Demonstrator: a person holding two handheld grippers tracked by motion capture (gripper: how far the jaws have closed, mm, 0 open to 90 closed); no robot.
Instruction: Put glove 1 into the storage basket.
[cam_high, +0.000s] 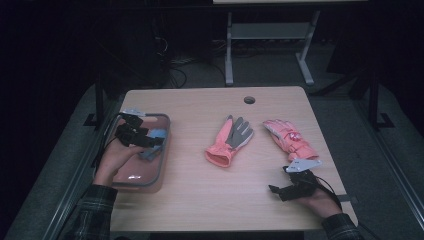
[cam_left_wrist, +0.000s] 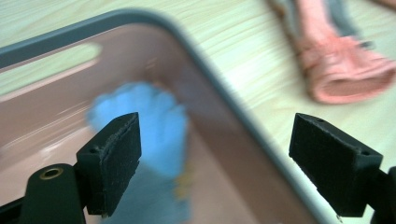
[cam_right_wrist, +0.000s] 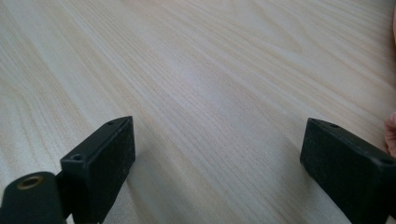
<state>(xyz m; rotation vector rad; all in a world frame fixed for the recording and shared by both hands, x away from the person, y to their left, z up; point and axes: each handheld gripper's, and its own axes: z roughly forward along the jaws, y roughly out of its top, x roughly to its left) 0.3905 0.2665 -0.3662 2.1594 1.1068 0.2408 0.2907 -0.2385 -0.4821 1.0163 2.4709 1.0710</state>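
Note:
A pink bin (cam_high: 164, 152) with a grey rim stands at the table's left, and a blue glove (cam_high: 159, 133) lies inside it. My left gripper (cam_high: 153, 142) hovers over the bin, open, with nothing between its pads. In the left gripper view the blue glove (cam_left_wrist: 154, 121) lies blurred below the open left gripper (cam_left_wrist: 217, 163), inside the bin's rim (cam_left_wrist: 224, 84). A coral and grey glove (cam_high: 227, 142) lies mid-table, and a pink glove (cam_high: 290, 140) lies to its right. My right gripper (cam_high: 276, 191) rests low near the front right, open over bare wood (cam_right_wrist: 210, 84).
The coral glove's cuff (cam_left_wrist: 341, 65) lies just beyond the bin. A round cable hole (cam_high: 249, 99) sits near the table's far edge. Behind the table stand the legs of a white desk frame (cam_high: 229, 55).

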